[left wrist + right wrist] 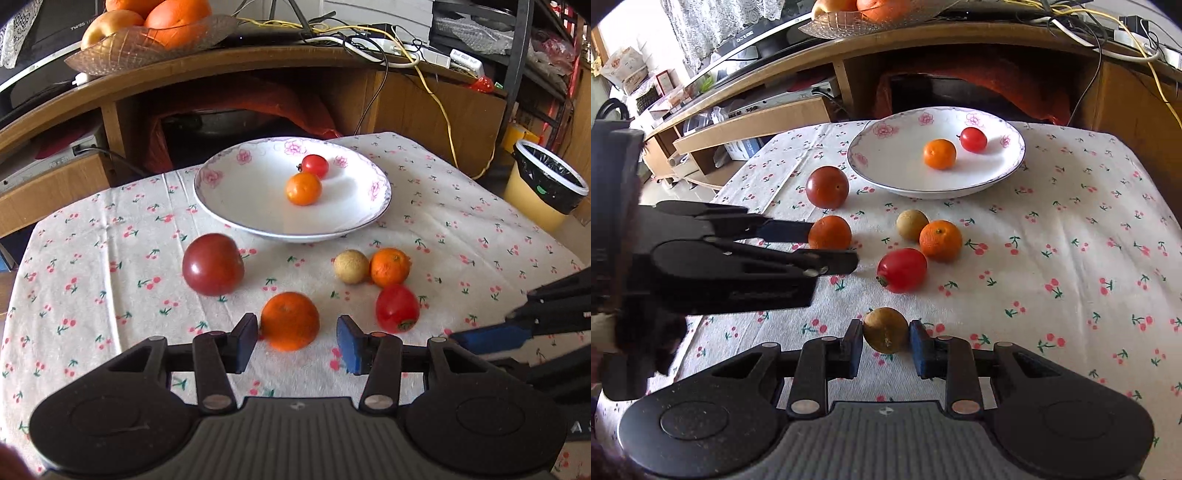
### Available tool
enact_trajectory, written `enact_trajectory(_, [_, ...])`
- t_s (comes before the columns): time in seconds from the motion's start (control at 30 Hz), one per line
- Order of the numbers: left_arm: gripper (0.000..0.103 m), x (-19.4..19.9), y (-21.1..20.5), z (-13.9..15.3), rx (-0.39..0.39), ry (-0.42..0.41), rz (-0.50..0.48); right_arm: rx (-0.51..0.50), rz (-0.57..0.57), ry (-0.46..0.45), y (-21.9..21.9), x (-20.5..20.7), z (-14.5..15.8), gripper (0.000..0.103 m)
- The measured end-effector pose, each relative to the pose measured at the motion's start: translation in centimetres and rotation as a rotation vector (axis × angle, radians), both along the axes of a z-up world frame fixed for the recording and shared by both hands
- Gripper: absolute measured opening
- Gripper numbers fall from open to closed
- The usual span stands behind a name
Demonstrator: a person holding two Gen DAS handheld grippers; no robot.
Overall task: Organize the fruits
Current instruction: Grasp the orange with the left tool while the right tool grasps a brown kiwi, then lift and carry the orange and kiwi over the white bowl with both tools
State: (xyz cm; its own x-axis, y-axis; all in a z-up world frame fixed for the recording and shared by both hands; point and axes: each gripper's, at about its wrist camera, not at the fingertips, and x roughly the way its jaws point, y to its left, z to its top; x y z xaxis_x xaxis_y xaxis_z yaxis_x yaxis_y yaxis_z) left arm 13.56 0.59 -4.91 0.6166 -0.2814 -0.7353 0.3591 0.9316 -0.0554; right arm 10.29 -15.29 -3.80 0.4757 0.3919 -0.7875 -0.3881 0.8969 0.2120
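The right gripper (886, 341) pinches a small brown-green round fruit (885, 329) near the counter's (1071, 206) front edge; held so thinly, it may roll out. The left gripper (296, 341) stands wide around an orange mandarin (290, 320); closing off-centre could squirt it toward the oval red tomato (397, 308), short of the white flowered bowl (236, 206).

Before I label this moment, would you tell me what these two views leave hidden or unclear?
- Left wrist view: the right gripper is cut off by the frame edge, so its brown fruit is not seen.
- Both views: whether the left gripper touches the orange between its open fingers is unclear.
- Both views: the glass dish of fruit is cut off by the top edge.
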Motion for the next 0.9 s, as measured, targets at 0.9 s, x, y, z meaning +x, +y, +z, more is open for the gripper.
enact_trajectory(0.9, [0.058,-4.4,-0.6,0.4,0.078,0.006,-0.117,-0.083,0.064,-0.034,-0.8,-0.2,0.1,0.046])
